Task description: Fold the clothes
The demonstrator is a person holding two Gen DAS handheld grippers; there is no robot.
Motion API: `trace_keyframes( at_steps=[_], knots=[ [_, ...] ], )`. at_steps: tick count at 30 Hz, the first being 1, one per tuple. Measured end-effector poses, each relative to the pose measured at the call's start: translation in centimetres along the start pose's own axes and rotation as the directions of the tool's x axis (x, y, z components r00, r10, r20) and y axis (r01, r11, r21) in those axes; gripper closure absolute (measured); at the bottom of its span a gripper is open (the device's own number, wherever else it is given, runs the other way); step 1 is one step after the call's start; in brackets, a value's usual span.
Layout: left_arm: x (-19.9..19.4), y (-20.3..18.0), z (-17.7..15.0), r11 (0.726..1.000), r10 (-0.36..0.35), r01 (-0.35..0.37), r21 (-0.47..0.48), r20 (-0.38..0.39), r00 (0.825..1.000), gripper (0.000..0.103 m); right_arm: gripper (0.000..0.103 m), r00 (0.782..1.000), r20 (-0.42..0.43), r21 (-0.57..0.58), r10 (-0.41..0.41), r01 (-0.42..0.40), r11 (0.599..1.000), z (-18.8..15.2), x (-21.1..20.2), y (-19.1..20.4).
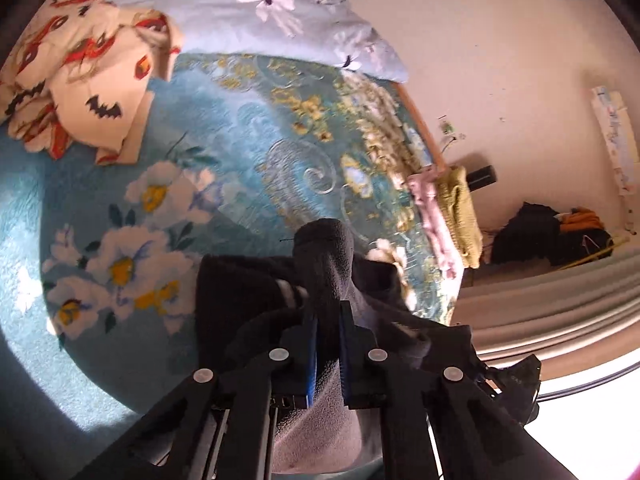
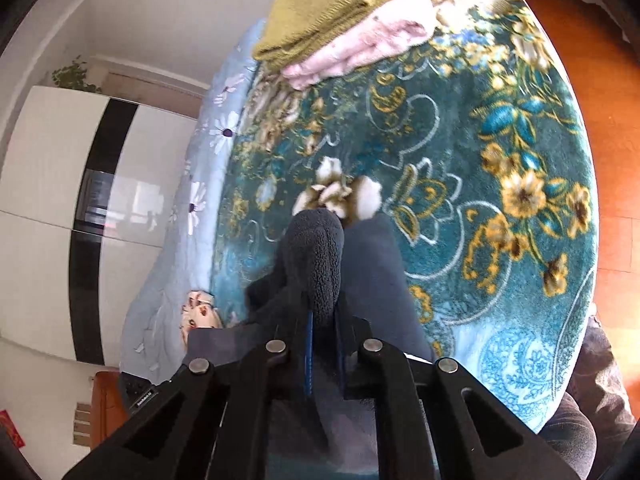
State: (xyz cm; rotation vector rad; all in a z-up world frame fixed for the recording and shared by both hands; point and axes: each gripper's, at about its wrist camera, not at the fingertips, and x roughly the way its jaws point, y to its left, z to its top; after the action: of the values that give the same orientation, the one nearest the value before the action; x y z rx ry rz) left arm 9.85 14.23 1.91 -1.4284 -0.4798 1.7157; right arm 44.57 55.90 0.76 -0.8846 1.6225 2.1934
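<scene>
Tools [image 1: 329, 320] [image 2: 323, 320] pinch dark fleecy garment [image 1: 324, 256] [image 2: 320, 256].

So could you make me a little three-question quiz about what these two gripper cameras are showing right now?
1. True or false: the left gripper is shut on the dark fleece garment.
2. What lies folded at the bed's edge, on top of the pink garment? A) the olive knit garment B) a white towel C) a red scarf
3. Fill in: the cream cloth heaped on the floral blanket is printed with black ____.

Key: 1 true. The right gripper pinches the dark fleece too. 2 A. 3 bats.
</scene>
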Motion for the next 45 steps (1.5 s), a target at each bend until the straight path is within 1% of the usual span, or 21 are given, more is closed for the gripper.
trace_keyframes(
  at_steps=[2,4,6,8,11,13,15,16,18,21,23,26,29,31,33,34,35,36,37,39,45],
  knots=[
    [-1.5,-1.0,1.0,0.998,-0.059,0.058,0.017,0.056,0.997,0.094,0.094,0.997,0.052,-0.018,0.064,-0.063,0.998,0.7,-1.0,1.6],
    [-2.8,-1.2,1.8,0.997,-0.078,0.075,0.023,0.125,0.989,0.094,0.094,0.991,0.097,-0.036,0.091,-0.088,0.995,1.5,-1.3,2.4],
    [-2.3,-0.4,2.5,1.000,0.011,-0.014,0.022,0.135,0.991,0.094,0.094,0.988,0.129,-0.047,0.088,-0.083,0.995,2.4,-1.0,2.7],
    [-0.1,1.5,2.7,0.991,0.132,-0.133,0.003,0.077,0.988,0.094,0.094,0.994,0.107,-0.015,0.015,-0.013,1.000,3.2,0.9,1.2],
    [4.6,6.1,1.8,0.970,0.225,-0.228,-0.082,-0.046,0.973,0.094,0.094,0.994,0.009,0.065,-0.107,0.106,0.992,3.2,5.0,-2.7],
    [6.4,9.3,1.0,0.952,0.200,-0.217,-0.217,-0.096,0.975,0.094,0.094,0.984,-0.051,0.110,-0.171,0.176,0.978,2.7,7.4,-5.2],
    [6.5,11.5,0.4,0.925,0.134,-0.154,-0.347,-0.079,0.988,0.094,0.094,0.989,-0.051,0.161,-0.139,0.145,0.976,2.2,8.0,-6.7],
    [6.5,11.8,0.5,0.920,0.123,-0.142,-0.366,-0.075,0.990,0.094,0.094,0.992,-0.038,0.173,-0.121,0.126,0.977,2.1,7.8,-7.1],
    [6.4,11.6,0.8,0.925,0.128,-0.148,-0.349,-0.081,0.988,0.094,0.094,0.992,-0.036,0.169,-0.118,0.122,0.978,2.3,7.5,-7.3],
    [6.6,9.8,1.5,0.949,0.188,-0.206,-0.240,-0.093,0.978,0.094,0.094,0.988,-0.047,0.136,-0.145,0.150,0.979,2.7,7.5,-7.1],
    [7.2,9.2,1.6,0.951,0.236,-0.253,-0.179,-0.109,0.966,0.093,0.093,0.983,-0.058,0.112,-0.175,0.181,0.977,2.7,7.9,-7.0],
    [8.3,10.2,0.7,0.941,0.251,-0.278,-0.193,-0.155,0.955,0.090,0.091,0.978,-0.076,0.124,-0.192,0.200,0.972,1.9,8.7,-7.5],
    [7.8,11.0,0.2,0.938,0.209,-0.240,-0.249,-0.143,0.967,0.088,0.078,0.981,-0.070,0.138,-0.182,0.190,0.972,1.5,8.1,-8.0],
    [7.0,10.9,0.2,0.945,0.172,-0.202,-0.257,-0.135,0.976,0.081,0.071,0.982,-0.072,0.134,-0.172,0.181,0.974,1.4,7.4,-8.1],
    [5.8,10.4,0.3,0.958,0.146,-0.169,-0.231,-0.114,0.983,0.072,0.057,0.985,-0.068,0.100,-0.156,0.162,0.982,1.1,6.4,-7.8],
    [5.2,10.1,0.2,0.966,0.133,-0.152,-0.211,-0.101,0.986,0.057,0.053,0.988,-0.068,0.089,-0.142,0.148,0.985,0.9,5.9,-7.7],
    [4.7,10.0,0.1,0.971,0.117,-0.134,-0.199,-0.094,0.989,0.038,0.044,0.992,-0.069,0.101,-0.108,0.115,0.988,0.4,5.5,-8.0],
    [4.3,10.1,-0.2,0.972,0.103,-0.121,-0.200,-0.100,0.990,0.031,0.036,0.995,-0.070,0.113,-0.075,0.082,0.990,0.0,5.0,-8.2],
    [4.0,10.2,-0.5,0.973,0.090,-0.111,-0.204,-0.110,0.990,0.026,0.034,0.997,-0.071,0.125,-0.041,0.049,0.991,-0.5,4.6,-8.5],
    [3.6,10.6,-1.3,0.972,0.070,-0.098,-0.212,-0.136,0.988,0.023,0.024,0.997,-0.074,0.147,0.015,-0.004,0.989,-1.7,4.0,-9.2],
    [4.0,11.3,-4.2,0.972,0.024,-0.079,-0.222,-0.242,0.970,0.015,0.017,0.985,-0.127,0.216,0.118,-0.089,0.972,-5.0,3.8,-11.6]
  ],
)
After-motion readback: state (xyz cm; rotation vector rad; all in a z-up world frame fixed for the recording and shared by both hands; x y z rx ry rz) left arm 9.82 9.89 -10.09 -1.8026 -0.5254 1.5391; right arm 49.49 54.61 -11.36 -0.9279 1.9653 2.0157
